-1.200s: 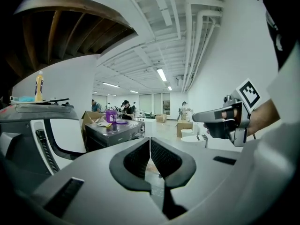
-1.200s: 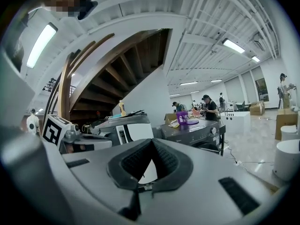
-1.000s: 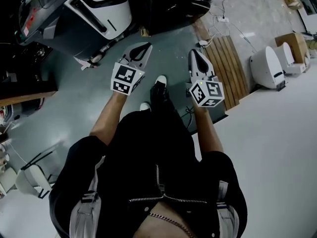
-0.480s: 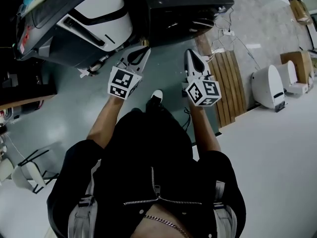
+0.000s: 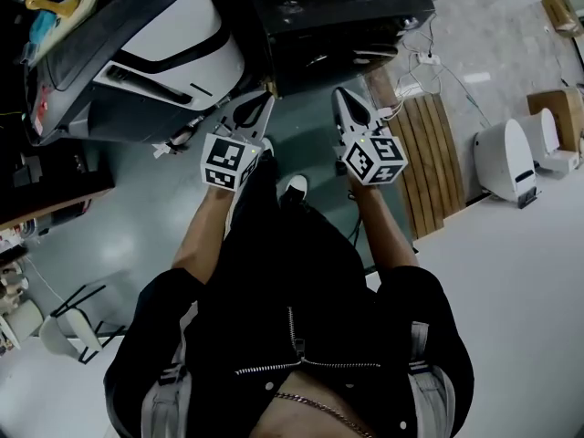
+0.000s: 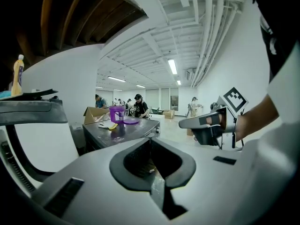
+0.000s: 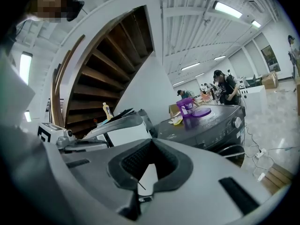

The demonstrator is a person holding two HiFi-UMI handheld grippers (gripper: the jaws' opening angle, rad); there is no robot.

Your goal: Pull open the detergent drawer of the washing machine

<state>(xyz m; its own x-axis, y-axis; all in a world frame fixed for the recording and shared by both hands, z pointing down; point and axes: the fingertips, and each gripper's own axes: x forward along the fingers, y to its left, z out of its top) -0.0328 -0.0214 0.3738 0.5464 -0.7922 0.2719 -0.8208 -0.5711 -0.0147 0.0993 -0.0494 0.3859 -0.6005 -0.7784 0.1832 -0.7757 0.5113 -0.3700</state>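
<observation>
The dark washing machine (image 5: 338, 16) stands at the top of the head view, with a purple cup (image 6: 116, 114) and lid on its top. Its front panel with a round knob (image 7: 236, 122) shows in the right gripper view; the detergent drawer is too small to make out. My left gripper (image 5: 258, 108) and right gripper (image 5: 345, 103) are held side by side above the grey floor, short of the machine and touching nothing. Both point towards it. The left gripper's (image 6: 157, 179) jaws are shut and empty, and so are the right gripper's (image 7: 140, 184).
A large white and grey curved machine (image 5: 173, 44) stands left of the washer. A wooden pallet (image 5: 424, 153) and a power strip with cables (image 5: 415, 71) lie to the right. White pod-shaped units (image 5: 506, 158) stand farther right. A yellow bottle (image 7: 108, 110) and several people are far behind.
The person has walked forward. Both grippers have come nearer the washing machine, which now fills more of the top of the head view. The jaws stay shut.
</observation>
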